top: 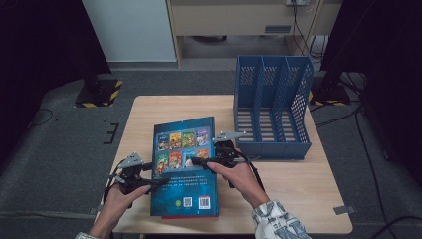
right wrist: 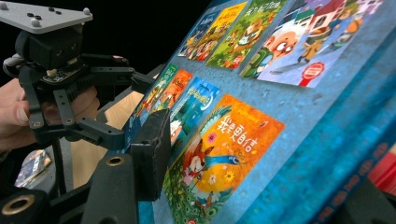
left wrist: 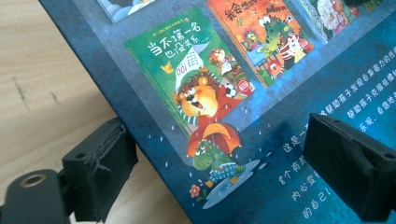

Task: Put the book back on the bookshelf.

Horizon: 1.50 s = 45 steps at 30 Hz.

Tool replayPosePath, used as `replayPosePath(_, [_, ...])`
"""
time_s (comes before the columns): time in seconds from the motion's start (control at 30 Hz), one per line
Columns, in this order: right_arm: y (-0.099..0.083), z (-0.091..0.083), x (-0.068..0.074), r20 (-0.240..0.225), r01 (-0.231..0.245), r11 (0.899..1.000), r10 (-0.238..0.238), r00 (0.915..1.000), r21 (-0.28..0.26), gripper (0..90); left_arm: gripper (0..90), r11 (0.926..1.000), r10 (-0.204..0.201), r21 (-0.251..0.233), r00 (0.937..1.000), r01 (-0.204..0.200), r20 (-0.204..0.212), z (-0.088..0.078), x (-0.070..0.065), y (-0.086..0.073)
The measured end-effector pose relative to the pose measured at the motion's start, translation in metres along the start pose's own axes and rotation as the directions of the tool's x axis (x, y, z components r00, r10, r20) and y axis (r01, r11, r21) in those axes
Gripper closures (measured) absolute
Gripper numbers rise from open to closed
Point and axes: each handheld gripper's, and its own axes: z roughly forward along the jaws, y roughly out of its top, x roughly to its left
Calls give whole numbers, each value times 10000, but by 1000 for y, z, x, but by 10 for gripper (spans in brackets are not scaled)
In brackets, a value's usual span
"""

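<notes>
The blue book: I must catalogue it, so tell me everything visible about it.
The blue book is a large glossy hardback lying back cover up on the wooden table, left of the blue file rack. The cover shows small picture-book covers, white Chinese text, a QR code and a barcode. Both grippers flank its side edges.

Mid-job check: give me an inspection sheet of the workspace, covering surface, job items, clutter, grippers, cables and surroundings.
Surface: light wooden table, bare around the items.
Job's things: blue picture book back cover up near the front edge, over a red-edged book beneath it; blue three-slot file rack at the far right, slots empty.
Clutter: nothing seen on the table.
Grippers: left gripper straddles the book's left edge, jaws open, one over the table and one over the cover. Right gripper is at the book's right edge, one pad on the cover; grip cannot be confirmed.
Cables: one trails from each gripper; more run over the floor at the right.
Surroundings: grey carpet, stand bases with hazard stripes, desk behind.
</notes>
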Motion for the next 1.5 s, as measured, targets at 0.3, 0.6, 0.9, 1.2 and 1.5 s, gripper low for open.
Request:
replayPosePath(0.3, [12,-5,3,22,408,9988,-408,9992,-280,500,109,9994,121,-329,9999,-125,-118,-2,0,7])
replayPosePath(0.6, [19,-7,4,-66,493,9981,-496,9987,-365,528,117,9982,211,-554,9996,-220,-162,-4,2,12])
replayPosePath(0.9, [22,-7,6,-138,615,9972,-621,9980,-416,527,157,9971,353,-660,9990,-371,-275,-7,2,14])
replayPosePath(1.2, [24,-7,8,-200,749,9963,-758,9969,-413,537,184,9972,518,-515,9981,-535,-322,-11,2,16])
replayPosePath(1.5, [30,-8,13,-100,994,9943,-999,9949,-391,535,184,9961,553,-674,9977,-578,-388,-13,2,18])
